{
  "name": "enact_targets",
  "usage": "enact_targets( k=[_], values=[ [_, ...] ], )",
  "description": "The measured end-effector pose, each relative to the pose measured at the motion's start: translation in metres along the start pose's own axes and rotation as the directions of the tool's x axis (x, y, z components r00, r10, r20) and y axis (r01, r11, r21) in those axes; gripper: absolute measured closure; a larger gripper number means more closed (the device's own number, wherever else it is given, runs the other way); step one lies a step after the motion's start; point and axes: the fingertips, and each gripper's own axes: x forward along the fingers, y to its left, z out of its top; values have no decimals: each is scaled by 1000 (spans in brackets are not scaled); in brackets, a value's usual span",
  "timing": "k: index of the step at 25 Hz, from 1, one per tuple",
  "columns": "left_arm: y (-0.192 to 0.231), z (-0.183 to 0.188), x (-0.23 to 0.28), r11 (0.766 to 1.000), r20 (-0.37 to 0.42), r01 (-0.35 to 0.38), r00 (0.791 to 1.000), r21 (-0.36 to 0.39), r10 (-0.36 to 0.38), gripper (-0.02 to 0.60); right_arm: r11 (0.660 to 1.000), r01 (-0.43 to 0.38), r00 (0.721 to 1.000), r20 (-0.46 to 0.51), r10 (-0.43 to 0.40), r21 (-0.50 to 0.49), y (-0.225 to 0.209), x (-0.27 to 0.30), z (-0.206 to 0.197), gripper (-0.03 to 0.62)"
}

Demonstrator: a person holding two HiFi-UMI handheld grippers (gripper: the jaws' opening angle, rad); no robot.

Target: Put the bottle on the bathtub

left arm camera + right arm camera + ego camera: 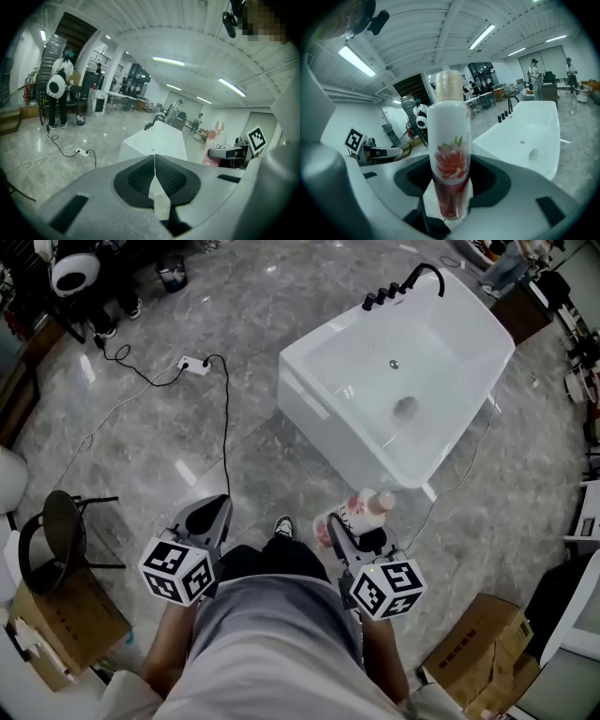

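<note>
In the head view, a white rectangular bathtub (403, 381) stands on the grey marble floor (234, 296) at 1 o'clock, with a black faucet (412, 282) on its far rim. At 5 o'clock the right tool (356, 532) carries a white flower-printed bottle with a tan cap (367, 507), well apart from the bathtub. The left tool (214, 514) sits at 7 o'clock.

In the left gripper view, the left tool's (153, 176) jaws meet with nothing between them, and the bathtub (157, 140) lies beyond at 12 o'clock.

In the right gripper view, the right tool's (450, 187) jaws clamp the bottle's (450, 154) lower part. The bathtub (525, 136) is at 3 o'clock.
</note>
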Motion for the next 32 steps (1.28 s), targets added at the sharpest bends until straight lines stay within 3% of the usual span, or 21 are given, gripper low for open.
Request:
enact_targets(
  k=[9, 17, 26, 32],
  values=[
    [6, 38, 42, 1000, -3, 4, 1000, 27, -4, 572, 1000, 16, 1000, 14, -17, 15, -37, 29, 37, 375],
    [44, 77, 94, 999, 10, 36, 999, 4, -36, 572, 998, 65, 998, 26, -65, 15, -57, 77, 75, 375],
    [109, 160, 172, 990, -8, 133, 991, 37, -132, 572, 992, 123, 992, 27, -124, 31, -65, 168, 143, 375],
    [155, 223, 202, 981, 12, 182, 983, 66, -183, 572, 992, 117, 993, 30, -118, 56, -50, 227, 186, 375]
  ],
)
